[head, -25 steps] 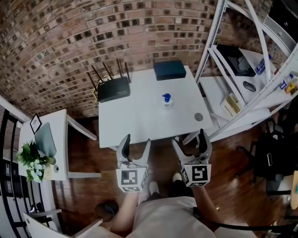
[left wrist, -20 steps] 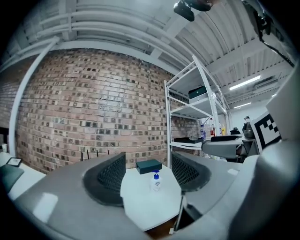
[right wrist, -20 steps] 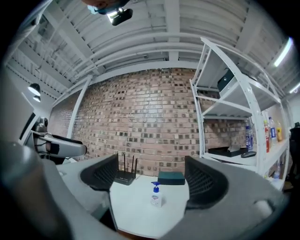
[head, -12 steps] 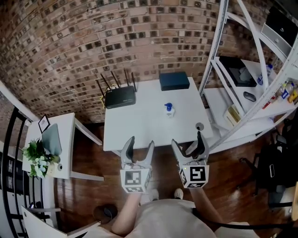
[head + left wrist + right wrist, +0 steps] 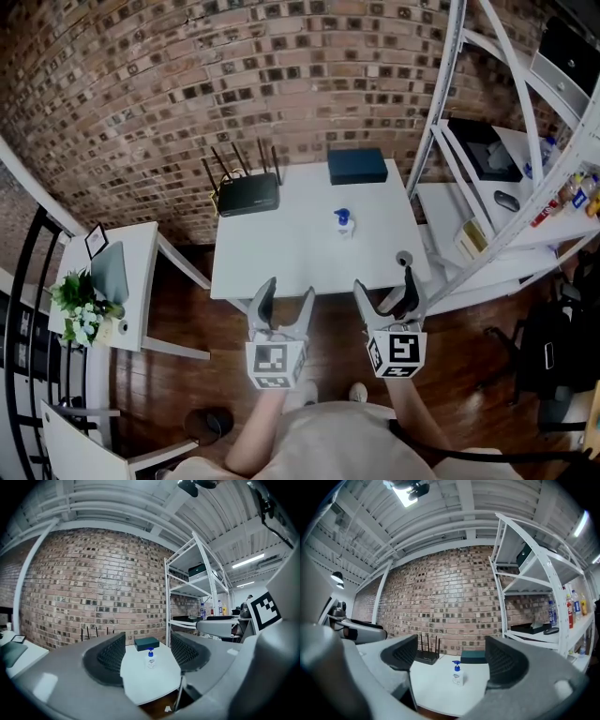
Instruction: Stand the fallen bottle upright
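The pump bottle [image 5: 343,221] stands upright on the table [image 5: 281,253], and off the table's near edge the left gripper [image 5: 287,289] and right gripper [image 5: 385,281] hold their jaws apart and empty, the right's having just closed slightly.

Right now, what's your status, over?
Left gripper, right gripper open, empty; right jaws just narrowed. Small clear blue-capped bottle upright on white table. Path unobstructed.
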